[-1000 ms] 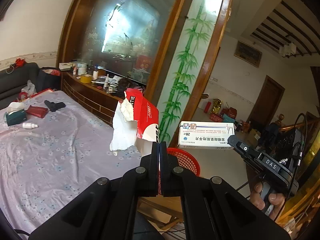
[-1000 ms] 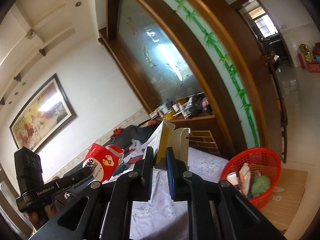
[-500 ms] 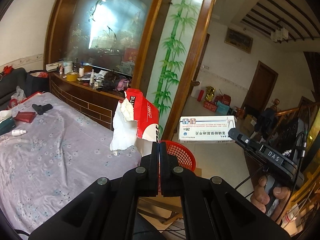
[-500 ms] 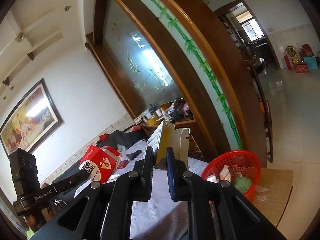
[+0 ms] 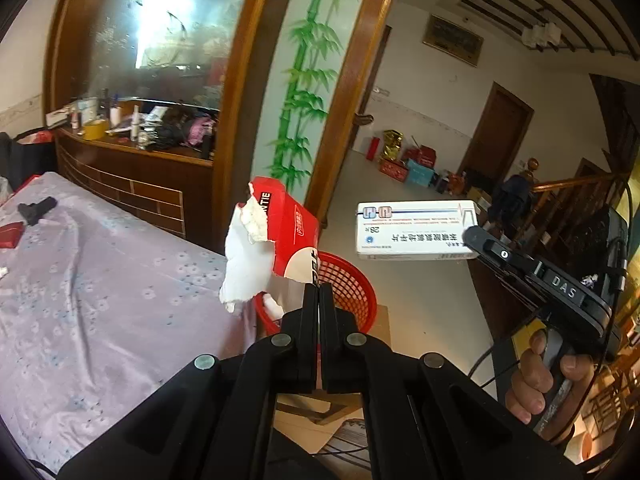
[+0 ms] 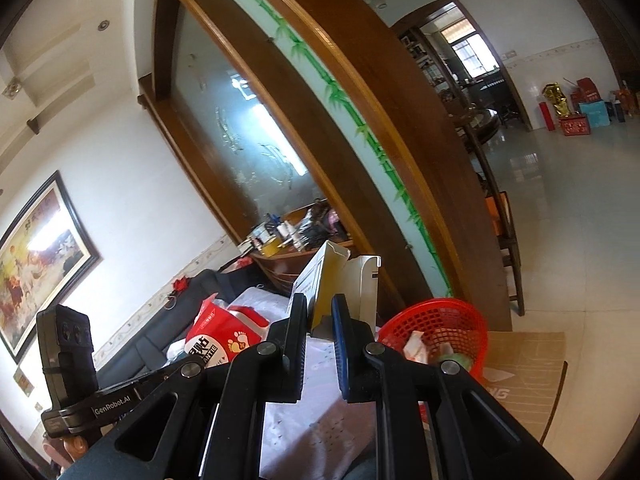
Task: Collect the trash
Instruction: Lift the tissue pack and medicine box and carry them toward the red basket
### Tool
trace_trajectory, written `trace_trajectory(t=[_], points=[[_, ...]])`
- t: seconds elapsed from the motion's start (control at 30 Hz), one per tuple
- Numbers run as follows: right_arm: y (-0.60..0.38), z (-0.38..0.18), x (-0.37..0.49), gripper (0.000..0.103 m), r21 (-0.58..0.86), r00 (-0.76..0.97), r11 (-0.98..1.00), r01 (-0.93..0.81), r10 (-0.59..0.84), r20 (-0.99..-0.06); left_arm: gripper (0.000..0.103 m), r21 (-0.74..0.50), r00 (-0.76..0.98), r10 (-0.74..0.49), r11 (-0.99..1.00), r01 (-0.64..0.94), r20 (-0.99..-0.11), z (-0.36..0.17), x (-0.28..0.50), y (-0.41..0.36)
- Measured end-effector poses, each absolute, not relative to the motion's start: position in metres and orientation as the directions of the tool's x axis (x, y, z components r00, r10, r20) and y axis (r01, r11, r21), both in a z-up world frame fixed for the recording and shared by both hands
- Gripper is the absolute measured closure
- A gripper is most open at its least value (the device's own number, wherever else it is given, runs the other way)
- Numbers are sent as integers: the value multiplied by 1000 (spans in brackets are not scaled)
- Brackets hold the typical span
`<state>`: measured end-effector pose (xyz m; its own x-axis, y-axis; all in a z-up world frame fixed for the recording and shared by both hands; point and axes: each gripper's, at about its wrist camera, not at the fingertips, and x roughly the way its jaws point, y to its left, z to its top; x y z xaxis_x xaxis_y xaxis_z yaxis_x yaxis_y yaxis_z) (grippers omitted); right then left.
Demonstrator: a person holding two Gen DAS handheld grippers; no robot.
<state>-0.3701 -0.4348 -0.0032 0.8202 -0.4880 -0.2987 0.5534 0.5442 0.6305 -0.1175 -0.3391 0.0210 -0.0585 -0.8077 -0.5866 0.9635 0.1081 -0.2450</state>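
My left gripper (image 5: 318, 288) is shut on a torn red and white packet (image 5: 280, 240) and holds it in the air just above the red basket (image 5: 352, 292). My right gripper (image 6: 319, 308) is shut on a white medicine box (image 6: 340, 280); in the left wrist view this box (image 5: 416, 230) hangs in the air to the right of the basket. The red basket (image 6: 436, 320) stands on the floor beside the bed and holds several pieces of trash. The packet also shows in the right wrist view (image 6: 224, 336), left of my fingers.
A bed with a lilac flowered sheet (image 5: 100, 300) fills the left. A black object (image 5: 36, 208) and a red one (image 5: 10, 234) lie on it. Flattened cardboard (image 6: 524, 372) lies under the basket. A wooden partition with bamboo glass (image 5: 304, 80) stands behind.
Both grippers have moved toward the basket with their loads. The basket looks larger and sits closer under the left gripper's packet. Both grips are unchanged.
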Motion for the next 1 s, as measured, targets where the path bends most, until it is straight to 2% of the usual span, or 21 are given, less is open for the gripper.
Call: trace_trajectory(t=[0.33, 0.77, 1.0], points=[[-462, -26, -367, 90, 604, 767, 488, 630, -514, -384, 103, -261, -154, -779, 13, 965, -608, -3, -130, -381], [-493, -55, -359, 90, 568, 707, 430, 702, -514, -485, 103, -306, -203, -732, 8, 952, -651, -46, -124, -430], [-505, -82, -344, 90, 548, 687, 414, 726, -467, -557, 103, -327, -218, -700, 23, 945, -680, -74, -119, -461]])
